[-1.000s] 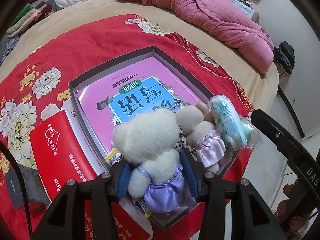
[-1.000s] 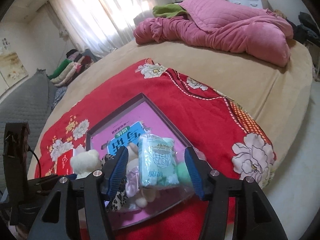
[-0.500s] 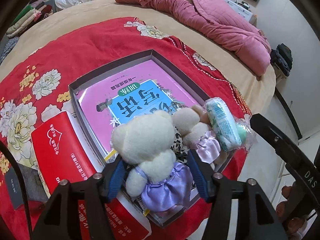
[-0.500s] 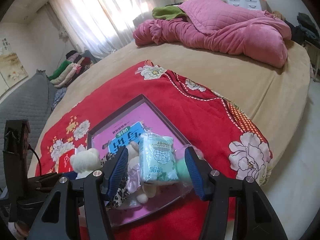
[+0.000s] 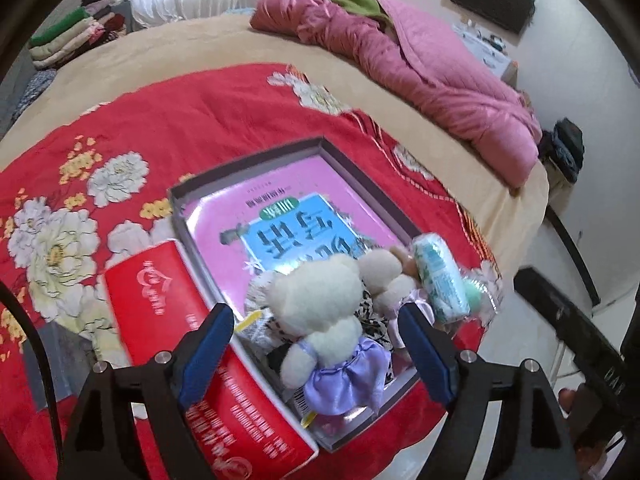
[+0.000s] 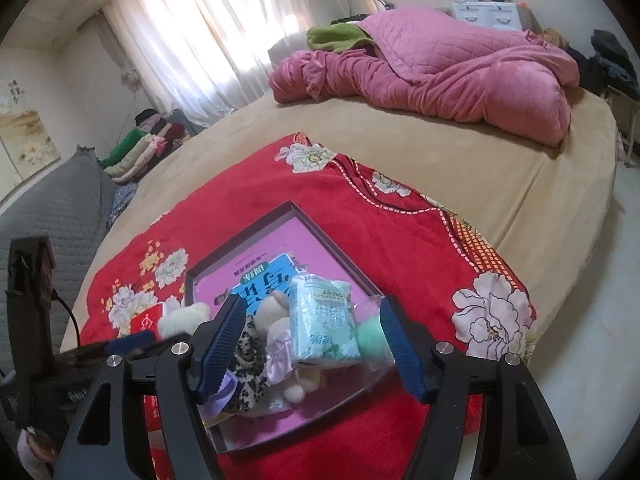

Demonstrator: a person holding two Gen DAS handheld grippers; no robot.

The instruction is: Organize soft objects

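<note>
A shallow dark box (image 5: 248, 156) holding a pink book (image 5: 280, 212) lies on the red flowered blanket. At its near end sit a cream teddy bear in a purple dress (image 5: 316, 308), a smaller bear in pink (image 5: 384, 276) and a mint tissue pack (image 5: 438, 276). My left gripper (image 5: 316, 344) straddles the purple-dressed bear; its jaws are opening and the pads stand clear of it. My right gripper (image 6: 310, 344) is above the tissue pack (image 6: 324, 316) and a green ball in clear wrap (image 6: 372, 336); its jaws are opening too, touching neither.
A red carton (image 5: 160, 304) lies against the box's left side. A pink quilt (image 6: 460, 68) is heaped at the far end of the tan bed. Folded clothes (image 6: 140, 148) are stacked by the window. The bed edge and floor are at the right.
Both grippers' jaws have widened and drawn off the toys. The left one let go of the purple-dressed bear, the right one of the tissue pack. Both hands have lifted a little.
</note>
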